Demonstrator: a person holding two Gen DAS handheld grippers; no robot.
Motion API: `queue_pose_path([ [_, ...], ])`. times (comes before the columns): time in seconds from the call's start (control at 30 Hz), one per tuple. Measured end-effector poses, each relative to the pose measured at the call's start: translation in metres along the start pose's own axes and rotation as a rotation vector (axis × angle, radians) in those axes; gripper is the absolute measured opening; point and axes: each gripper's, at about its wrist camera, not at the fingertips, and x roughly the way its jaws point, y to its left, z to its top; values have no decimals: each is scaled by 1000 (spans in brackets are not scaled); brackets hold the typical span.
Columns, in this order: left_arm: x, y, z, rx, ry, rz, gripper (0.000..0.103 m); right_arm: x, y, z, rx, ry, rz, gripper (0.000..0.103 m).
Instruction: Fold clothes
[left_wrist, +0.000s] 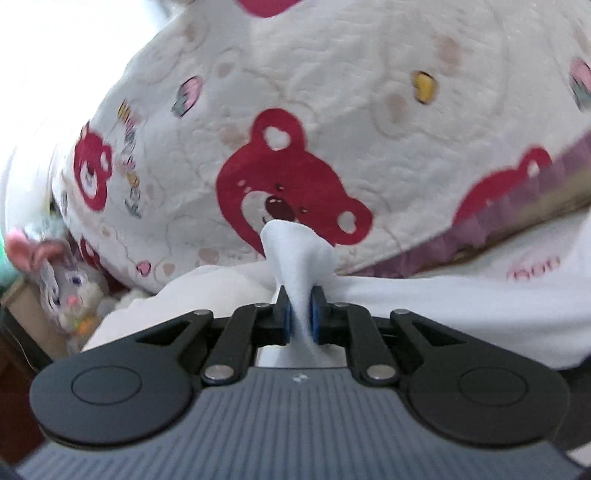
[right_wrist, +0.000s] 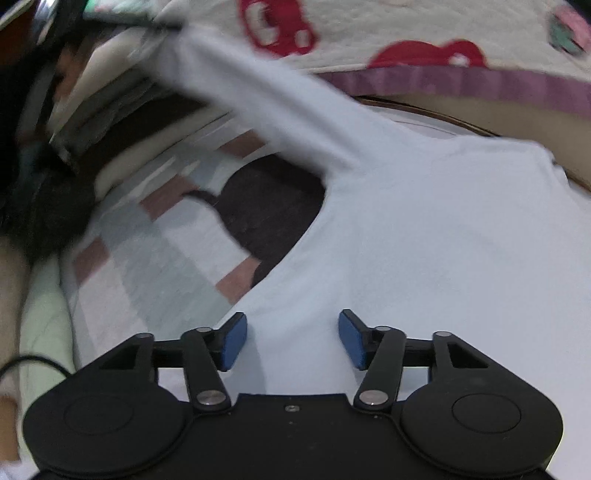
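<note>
Shirt (right_wrist: 424, 236), pale white, lies spread on the bed by the bear quilt (left_wrist: 332, 110); left gripper (left_wrist: 300, 314) pinches a small tuft, which may slip under tension, while right gripper (right_wrist: 292, 339), jaws apart, hovers and could miss the hem

blurred: lifted sleeve (right_wrist: 258, 92), stuffed bunny (left_wrist: 70, 291) | cut off: white shirt (right_wrist: 443, 240) at right edge
</note>
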Motion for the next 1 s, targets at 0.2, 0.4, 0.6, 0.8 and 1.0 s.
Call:
queue_pose_path([
  [0.2, 27, 17, -10, -152, 105, -39, 9, 0, 8, 0, -66, 28, 46, 65],
  [0.4, 22, 28, -18, -280, 133, -156, 9, -6, -10, 27, -6, -1, 68, 63],
  [0.6, 17, 29, -20, -343, 138, -233, 9, 9, -40, 68, -62, -91, -119, 64],
  [0.8, -14, 25, -4, -391, 68, -384, 9, 52, -56, 77, -73, -10, -11, 74],
  [1.0, -55, -21, 27, -354, -12, -581, 9, 28, -51, 60, -11, -74, 81, 69],
])
